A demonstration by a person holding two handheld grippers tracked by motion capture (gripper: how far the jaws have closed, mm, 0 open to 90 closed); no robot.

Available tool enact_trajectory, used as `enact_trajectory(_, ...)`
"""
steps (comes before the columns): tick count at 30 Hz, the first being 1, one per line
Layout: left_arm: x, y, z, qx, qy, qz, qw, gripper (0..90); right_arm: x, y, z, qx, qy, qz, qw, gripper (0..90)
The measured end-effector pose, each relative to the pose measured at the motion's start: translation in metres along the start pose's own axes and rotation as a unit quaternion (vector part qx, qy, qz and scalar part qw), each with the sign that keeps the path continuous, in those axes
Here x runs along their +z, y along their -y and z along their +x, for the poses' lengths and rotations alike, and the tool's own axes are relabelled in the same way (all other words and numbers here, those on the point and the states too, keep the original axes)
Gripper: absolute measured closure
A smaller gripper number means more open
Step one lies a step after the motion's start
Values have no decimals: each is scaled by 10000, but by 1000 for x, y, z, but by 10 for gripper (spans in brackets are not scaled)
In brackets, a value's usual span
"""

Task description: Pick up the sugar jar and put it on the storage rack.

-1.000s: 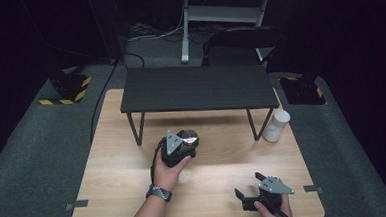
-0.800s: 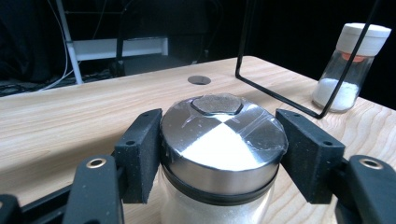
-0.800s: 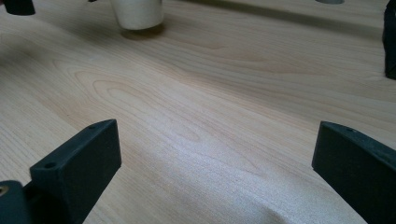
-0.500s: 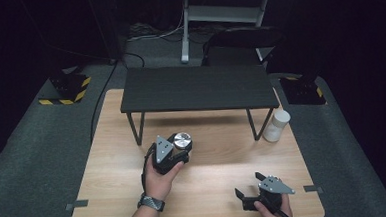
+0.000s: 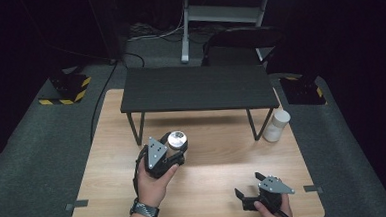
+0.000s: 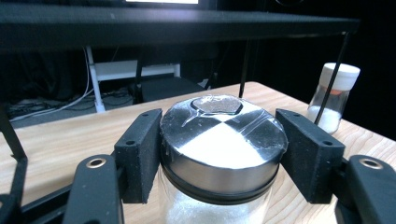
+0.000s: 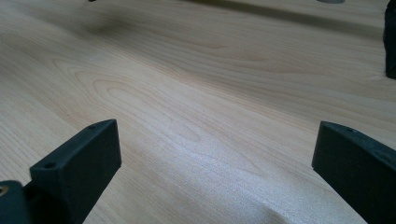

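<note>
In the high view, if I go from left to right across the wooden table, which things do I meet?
Left gripper shut on the silver-lidded jar → right gripper, open, at the near edge → white-capped bottle beside the black shelf's right leg.

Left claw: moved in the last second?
Yes. The left claw has pulled back toward the person, away from the black shelf, with the silver-lidded jar between its jaws.
</note>
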State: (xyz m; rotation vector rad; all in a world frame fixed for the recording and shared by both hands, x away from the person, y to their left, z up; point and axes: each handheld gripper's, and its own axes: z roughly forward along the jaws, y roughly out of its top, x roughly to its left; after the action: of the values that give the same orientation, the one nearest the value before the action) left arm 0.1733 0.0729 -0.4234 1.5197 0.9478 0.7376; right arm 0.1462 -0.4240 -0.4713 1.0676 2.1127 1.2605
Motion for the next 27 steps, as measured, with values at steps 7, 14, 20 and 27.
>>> enact_trajectory(7, -9, -16, -8, 162, -28, -116, 9998, 345, 0, 0, -1, 20, -12, -1, 10000, 13)
enact_trajectory(14, -14, -33, -11, 87, -20, -194, 9998, 345, 0, 0, -2, 44, -20, -11, 10000, 13)
enact_trajectory(20, -16, -45, -13, 70, 1, -227, 9997, 345, 0, 1, -2, 56, -23, -17, 10000, 13)
enact_trajectory(27, -17, -61, -13, 72, -22, -381, 9992, 345, 0, 1, -3, 59, -24, -16, 10000, 13)
